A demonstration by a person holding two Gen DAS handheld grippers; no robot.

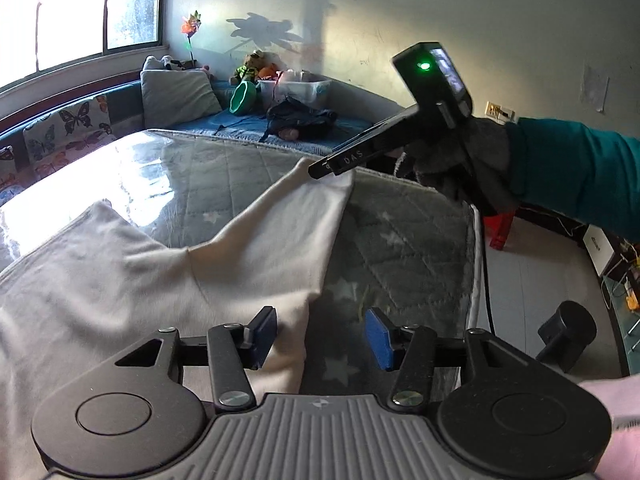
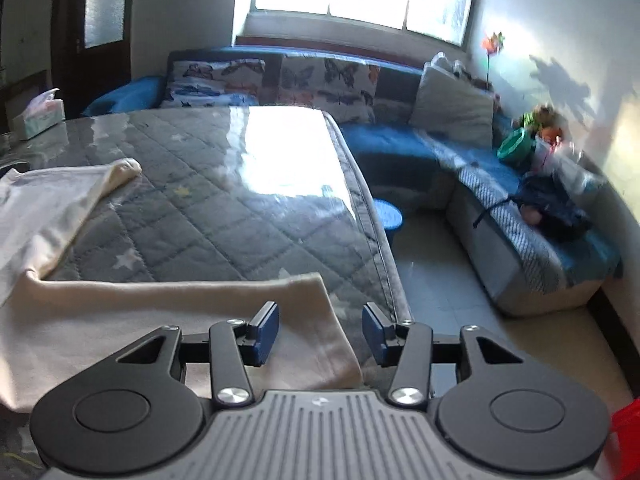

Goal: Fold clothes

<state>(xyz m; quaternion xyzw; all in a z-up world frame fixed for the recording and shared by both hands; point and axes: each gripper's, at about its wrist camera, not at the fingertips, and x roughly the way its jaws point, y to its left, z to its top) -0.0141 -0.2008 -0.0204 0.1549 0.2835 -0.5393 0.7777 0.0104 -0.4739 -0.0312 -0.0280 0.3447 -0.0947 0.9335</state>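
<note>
Left gripper [image 1: 321,338] jaws apart, low; right gripper [image 2: 320,334] jaws apart, low

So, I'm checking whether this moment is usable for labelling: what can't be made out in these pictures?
- Cream garment: its left and lower parts are cut off by the frame edge and hidden by the left gripper body, in the left wrist view.
- Right gripper in its own view: its body hides the cloth beneath.
- Toys on the sofa: blurred, right wrist view.

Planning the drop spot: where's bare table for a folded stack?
Free: grey quilted table cover between the cream long-sleeved garment and the far edge. Crowded: near-left garment area; tissue box at far-left corner.
</note>
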